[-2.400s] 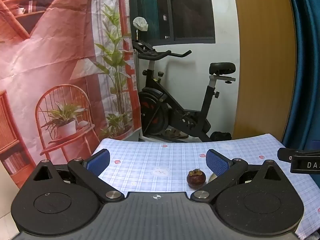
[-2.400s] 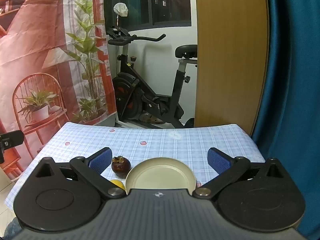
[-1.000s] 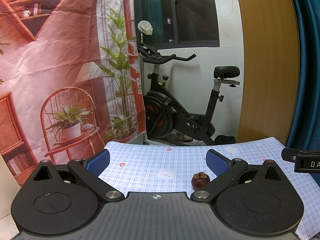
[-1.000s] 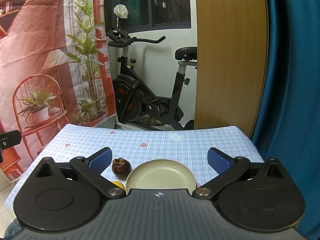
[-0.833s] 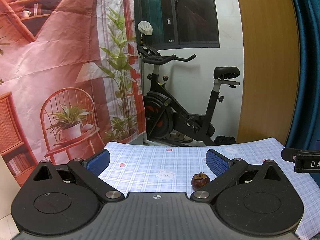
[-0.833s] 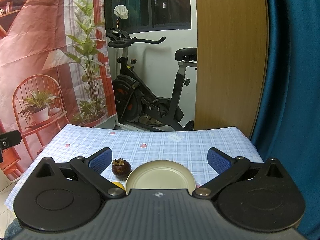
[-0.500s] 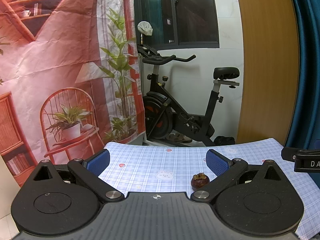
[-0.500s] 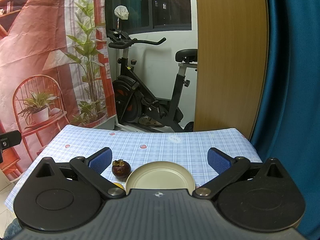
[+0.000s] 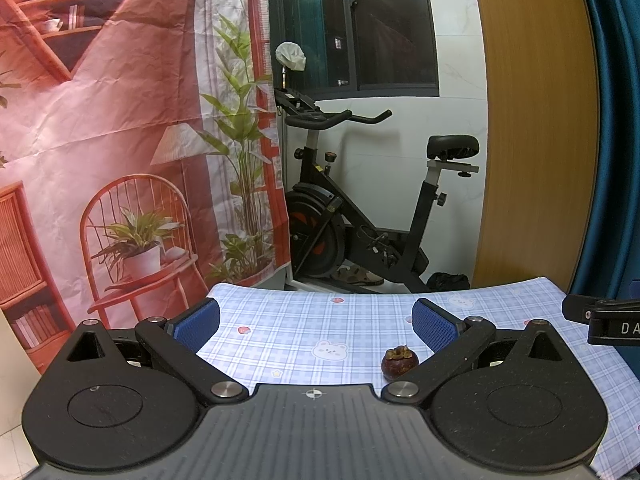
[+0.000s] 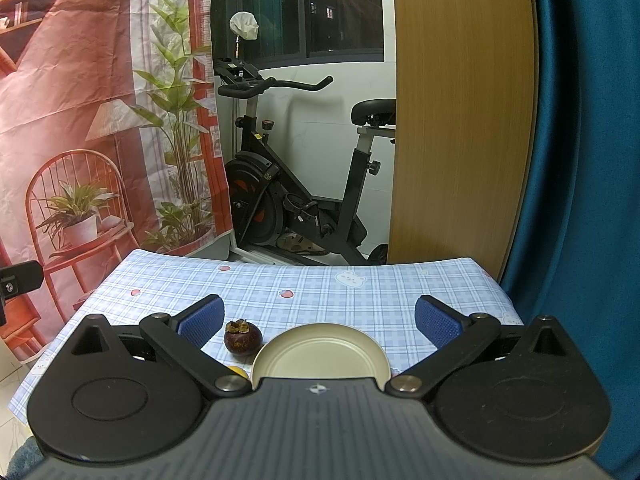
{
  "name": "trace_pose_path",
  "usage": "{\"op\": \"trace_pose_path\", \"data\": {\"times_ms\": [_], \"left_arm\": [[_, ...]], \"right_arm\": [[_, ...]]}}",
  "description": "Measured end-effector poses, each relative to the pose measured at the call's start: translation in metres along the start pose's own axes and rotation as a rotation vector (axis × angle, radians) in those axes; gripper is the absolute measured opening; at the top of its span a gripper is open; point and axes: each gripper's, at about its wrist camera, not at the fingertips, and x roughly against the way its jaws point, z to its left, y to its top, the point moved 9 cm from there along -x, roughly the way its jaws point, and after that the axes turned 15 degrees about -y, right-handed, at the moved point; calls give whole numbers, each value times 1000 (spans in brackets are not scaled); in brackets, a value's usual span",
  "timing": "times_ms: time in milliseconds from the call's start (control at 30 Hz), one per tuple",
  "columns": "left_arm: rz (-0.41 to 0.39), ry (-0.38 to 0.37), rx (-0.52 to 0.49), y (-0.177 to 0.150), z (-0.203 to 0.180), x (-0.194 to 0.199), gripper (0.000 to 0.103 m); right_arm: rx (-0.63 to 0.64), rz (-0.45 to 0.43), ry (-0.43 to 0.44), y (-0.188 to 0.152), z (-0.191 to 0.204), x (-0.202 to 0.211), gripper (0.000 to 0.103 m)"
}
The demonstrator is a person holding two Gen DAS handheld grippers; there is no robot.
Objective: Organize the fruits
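A black exercise bike (image 9: 360,216) stands beyond the far edge of a table (image 10: 320,288) covered in blue checked cloth, beside a red printed backdrop (image 9: 120,120). Above the table's near side, the left gripper (image 9: 316,322) and right gripper (image 10: 318,320) both hover with fingers spread wide, released and grasping nothing. A cream plate (image 10: 320,354) sits near, between the right gripper's fingers, with a dark mangosteen (image 10: 243,338) just left of it on the cloth and a sliver of yellow fruit (image 10: 237,371) nearer still.
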Motion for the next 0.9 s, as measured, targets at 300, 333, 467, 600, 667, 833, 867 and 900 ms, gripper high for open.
{"op": "trace_pose_path", "data": {"times_ms": [300,333,467,600,667,833,867,900], "left_arm": [[-1,-1,5,0,1,0,103],[-1,-2,8,-1,1,0,103],[0,-3,16,-1,2,0,103],[-19,-22,19,-1,0,2,103],[-25,-29,17,0,-1,1,103],[-38,-36,16,-4,-1,-7,103],[-38,-37,13,-5,0,-9,103],[-34,-34,8,-8,0,-13,103]], "right_arm": [[0,-1,0,0,0,0,103],[0,0,1,0,0,0,103],[-2,1,-1,1,0,0,103],[-10,-3,1,3,0,2,103],[-17,-9,12,4,1,2,103],[-46,-46,56,-4,0,1,103],[-53,-49,58,-6,-1,0,103],[-65,-56,64,-8,-3,-4,103]]}}
